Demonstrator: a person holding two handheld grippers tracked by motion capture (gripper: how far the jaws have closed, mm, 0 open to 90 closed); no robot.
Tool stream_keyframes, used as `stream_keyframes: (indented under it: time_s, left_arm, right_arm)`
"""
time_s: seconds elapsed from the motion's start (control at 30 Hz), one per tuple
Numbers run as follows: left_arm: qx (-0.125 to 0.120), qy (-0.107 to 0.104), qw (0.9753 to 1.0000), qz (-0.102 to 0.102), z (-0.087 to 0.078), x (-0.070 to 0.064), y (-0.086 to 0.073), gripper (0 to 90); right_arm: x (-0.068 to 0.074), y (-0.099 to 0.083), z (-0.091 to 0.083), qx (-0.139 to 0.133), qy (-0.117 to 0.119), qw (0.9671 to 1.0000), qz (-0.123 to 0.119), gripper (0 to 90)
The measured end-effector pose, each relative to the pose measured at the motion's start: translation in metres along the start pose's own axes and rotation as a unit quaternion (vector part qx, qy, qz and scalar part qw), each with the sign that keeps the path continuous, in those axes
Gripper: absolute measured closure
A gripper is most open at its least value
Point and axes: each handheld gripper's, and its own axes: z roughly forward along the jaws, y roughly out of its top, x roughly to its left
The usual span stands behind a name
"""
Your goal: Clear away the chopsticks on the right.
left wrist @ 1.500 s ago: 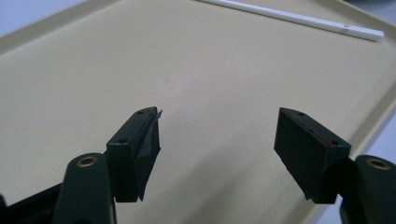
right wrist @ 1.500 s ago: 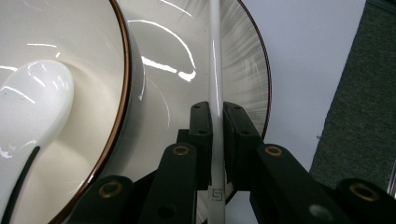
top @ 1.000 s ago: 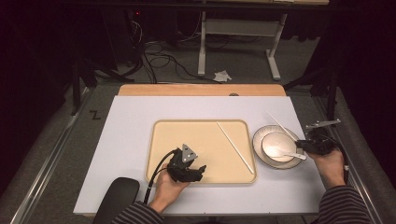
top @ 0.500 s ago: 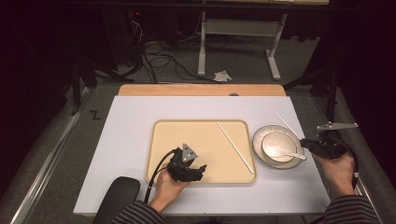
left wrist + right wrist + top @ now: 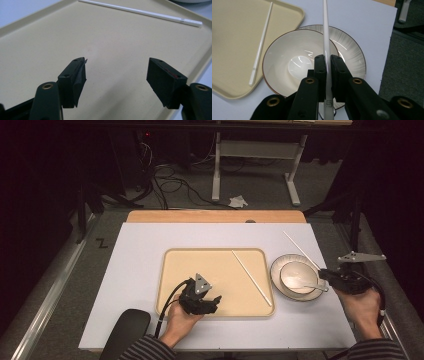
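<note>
My right gripper (image 5: 325, 274) (image 5: 326, 60) is shut on a white chopstick (image 5: 300, 249) (image 5: 325, 27), near its thick end. The stick slants away over the far right rim of a white bowl (image 5: 295, 272) (image 5: 287, 62), which sits on a ribbed plate (image 5: 278, 282) (image 5: 353, 50) to the right of the tray. A second white chopstick (image 5: 252, 277) (image 5: 262, 42) (image 5: 140, 12) lies diagonally on the right side of the beige tray (image 5: 200, 257) (image 5: 50, 37). My left gripper (image 5: 215, 301) (image 5: 116, 72) rests open over the tray's front part, with nothing between its jaws.
The tray and plate sit on a white tabletop (image 5: 140, 270) with a wooden strip (image 5: 215, 216) along its far edge. The table's right edge runs close behind my right hand. A black rounded object (image 5: 127, 330) lies at the front left edge.
My right gripper has shifted slightly to the right with the chopstick held in it. The left gripper has stayed where it was.
</note>
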Motion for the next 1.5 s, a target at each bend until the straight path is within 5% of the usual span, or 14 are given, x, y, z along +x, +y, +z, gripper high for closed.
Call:
stream_keyframes:
  time_s: [0.4,0.87,1.5]
  left_arm:
    - [-0.007,0.002,1.0,0.002,-0.002,-0.001,0.001,32.1]
    - [-0.008,0.007,0.9999,0.003,-0.003,-0.001,0.001,32.2]
    - [-0.002,0.006,1.0,0.004,-0.001,-0.001,0.001,32.1]
  right_arm:
    - [0.029,0.007,-0.025,-0.02,-0.006,0.9996,-0.02,85.5]
    - [0.066,0.011,-0.037,-0.037,0.031,0.9982,-0.035,85.4]
    - [0.109,0.014,0.001,-0.018,0.07,0.996,-0.052,85.4]
